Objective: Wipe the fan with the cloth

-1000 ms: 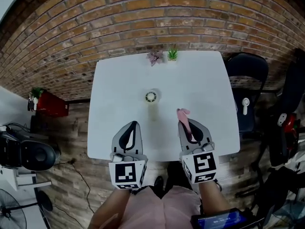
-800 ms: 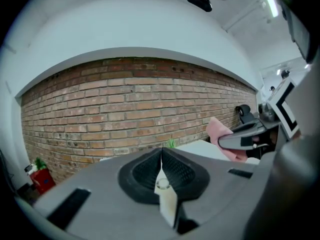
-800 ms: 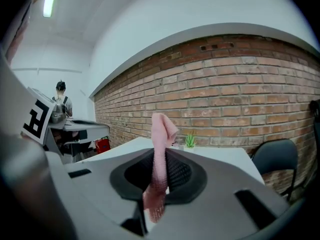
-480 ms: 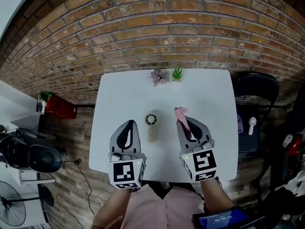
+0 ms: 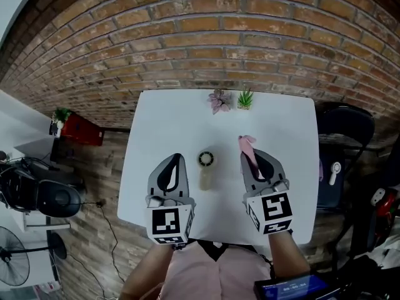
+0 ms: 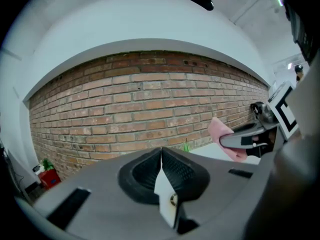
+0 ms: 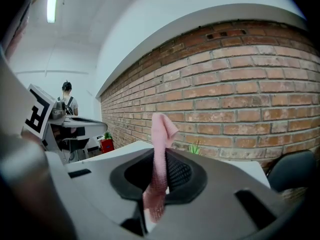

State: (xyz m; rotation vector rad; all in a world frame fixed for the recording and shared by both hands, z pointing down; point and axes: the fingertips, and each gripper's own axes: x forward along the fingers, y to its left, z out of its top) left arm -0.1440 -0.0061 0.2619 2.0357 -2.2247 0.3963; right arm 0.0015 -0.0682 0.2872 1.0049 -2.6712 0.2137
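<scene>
Rough brick wall (image 5: pixel 200 42) — limp pink cloth (image 5: pixel 245 144)

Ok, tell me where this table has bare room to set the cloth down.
Bare: the table far left, beside the plants, and the strip between plants and fan. Crowded: the near half, where the left hand-held gripper and right hand-held gripper flank the fan.

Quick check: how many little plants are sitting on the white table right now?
2. Both stand at the table's far edge by the brick wall: a pinkish plant and, just right of it, a green plant. None seem hidden.
</scene>
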